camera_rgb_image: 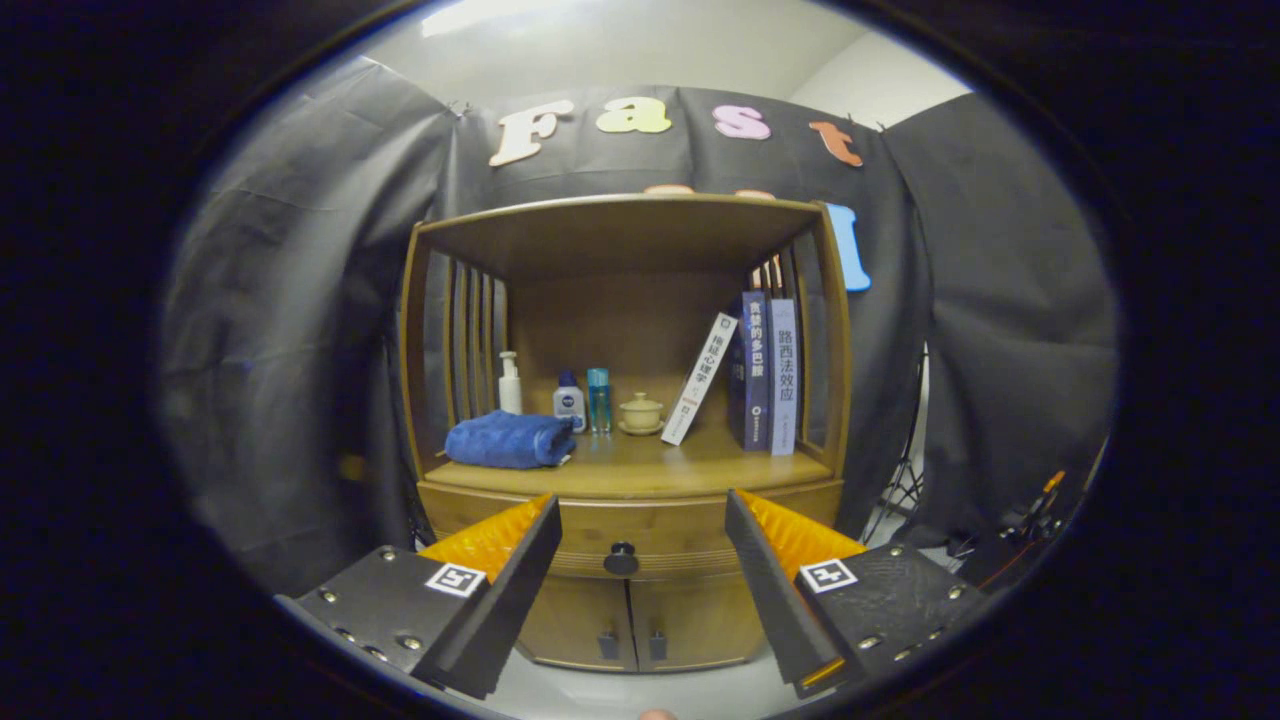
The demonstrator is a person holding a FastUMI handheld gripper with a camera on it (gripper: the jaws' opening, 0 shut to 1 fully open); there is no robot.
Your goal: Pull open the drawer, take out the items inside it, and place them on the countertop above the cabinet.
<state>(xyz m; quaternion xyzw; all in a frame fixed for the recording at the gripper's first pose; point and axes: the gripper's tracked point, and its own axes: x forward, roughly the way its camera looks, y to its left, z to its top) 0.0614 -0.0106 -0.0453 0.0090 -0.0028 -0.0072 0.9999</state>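
- Task looks like it's at the very start: drawer [640, 540] is shut flush with the cabinet front, nothing pulled out.
- Tongs [640, 520] spread wide, holding nothing; fingers frame the drawer front, left and right of it.
- Drawer knob [621, 558] sits in the gap between the fingers, roughly centred, beyond the tips and not touched.
- Items inside the drawer are hidden behind the closed front, can't tell what or how many.
- Left to do, by my read: close in on the knob, grip it, pull the drawer open, lift the items out, set them on the desk [640, 465] above.
- Desk is the wooden top just over the drawer, under a roofed alcove with slatted sides.
- Already on the desk: folded blue towel [508, 441] at the left front, white pump bottle [510, 384] behind it, small white bottle with blue cap [569, 402], clear blue bottle [598, 399], little lidded ceramic cup [641, 412] on a saucer.
- To the right: one white book [700, 380] leaning, two dark and pale books [768, 372] upright against the right slats.
- Free spot for drop-off looks like the front middle of the desk, between towel and books.
- Below the drawer: two cabinet doors [632, 620] with small dark handles, shut.
- Room: black cloth booth walls all round, pale ceiling above, pale floor below; stand legs and cables [905, 490] to the right of the cabinet.
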